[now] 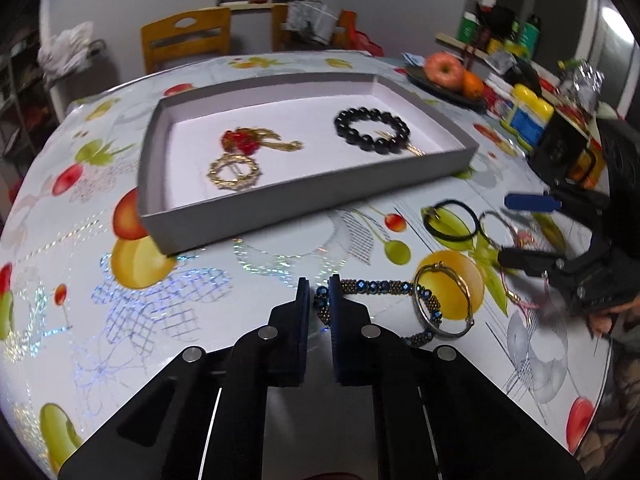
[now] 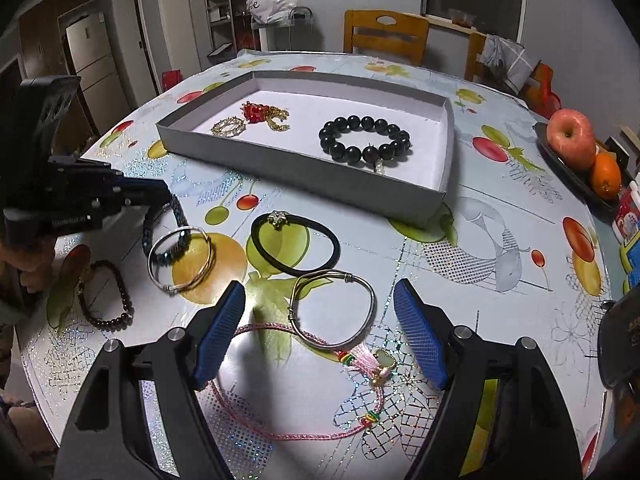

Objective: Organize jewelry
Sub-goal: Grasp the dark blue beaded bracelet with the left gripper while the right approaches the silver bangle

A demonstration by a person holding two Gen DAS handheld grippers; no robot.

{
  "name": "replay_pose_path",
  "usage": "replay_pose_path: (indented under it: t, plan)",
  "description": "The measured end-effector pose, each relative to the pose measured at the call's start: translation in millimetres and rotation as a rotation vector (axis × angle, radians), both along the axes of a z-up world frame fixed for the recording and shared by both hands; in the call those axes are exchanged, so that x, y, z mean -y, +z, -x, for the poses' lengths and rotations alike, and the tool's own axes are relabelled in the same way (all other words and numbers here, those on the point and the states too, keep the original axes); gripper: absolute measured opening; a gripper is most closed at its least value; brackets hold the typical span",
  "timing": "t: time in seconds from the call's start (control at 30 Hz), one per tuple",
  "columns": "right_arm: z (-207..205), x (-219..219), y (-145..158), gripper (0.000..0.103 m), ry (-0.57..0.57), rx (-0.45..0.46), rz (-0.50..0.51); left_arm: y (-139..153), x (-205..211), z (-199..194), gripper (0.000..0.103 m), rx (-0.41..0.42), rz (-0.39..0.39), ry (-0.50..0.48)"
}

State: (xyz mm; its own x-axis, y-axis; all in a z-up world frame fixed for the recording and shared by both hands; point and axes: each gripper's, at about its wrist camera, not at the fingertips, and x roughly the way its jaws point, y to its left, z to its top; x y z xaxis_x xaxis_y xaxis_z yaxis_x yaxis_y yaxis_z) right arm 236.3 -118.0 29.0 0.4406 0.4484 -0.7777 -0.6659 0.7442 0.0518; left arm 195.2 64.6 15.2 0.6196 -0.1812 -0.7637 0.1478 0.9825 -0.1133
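The left gripper [image 1: 319, 294] has its jaws drawn together on the near end of the blue beaded bracelet [image 1: 380, 287], which lies on the fruit-patterned table [image 1: 240, 264]; the far end of that bracelet passes under a silver bangle [image 1: 444, 300] resting across it. The right gripper [image 2: 320, 332] hovers with its jaws wide apart and nothing between the pads; below it lie a second silver bangle [image 2: 332, 308] and a pink cord necklace [image 2: 280, 432] with a pale pendant. A black hair tie [image 2: 296, 244] lies between these items and the grey tray [image 2: 280, 164]. The tray holds a black bead bracelet [image 2: 364, 140], a gold ring brooch [image 2: 228, 126] and a red and gold ornament [image 2: 260, 114], the last two touching. The right wrist view alone shows a dark red bead bracelet [image 2: 108, 300] near the table edge, beside a person's hand on the left gripper handle. The left wrist view alone shows a yellow-lidded jar [image 1: 528, 116] and the gap between the left pads. A dish of fruit [image 1: 452, 76] and a wooden chair [image 2: 384, 36] stand beyond the tray, well apart from both grippers.
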Motion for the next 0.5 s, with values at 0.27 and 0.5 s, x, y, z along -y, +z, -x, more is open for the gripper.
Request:
replay_pose_path:
  t: [0.27, 0.5]
  plan:
    - [-6, -2, -5, 0.071, 0.001, -0.04, 0.0, 0, -2, 1, 0.011, 0.002, -0.004, 0.004]
    - [-10, -3, -6, 0.054, -0.012, -0.048, 0.0, -2, 1, 1, 0.02, -0.008, -0.016, 0.0]
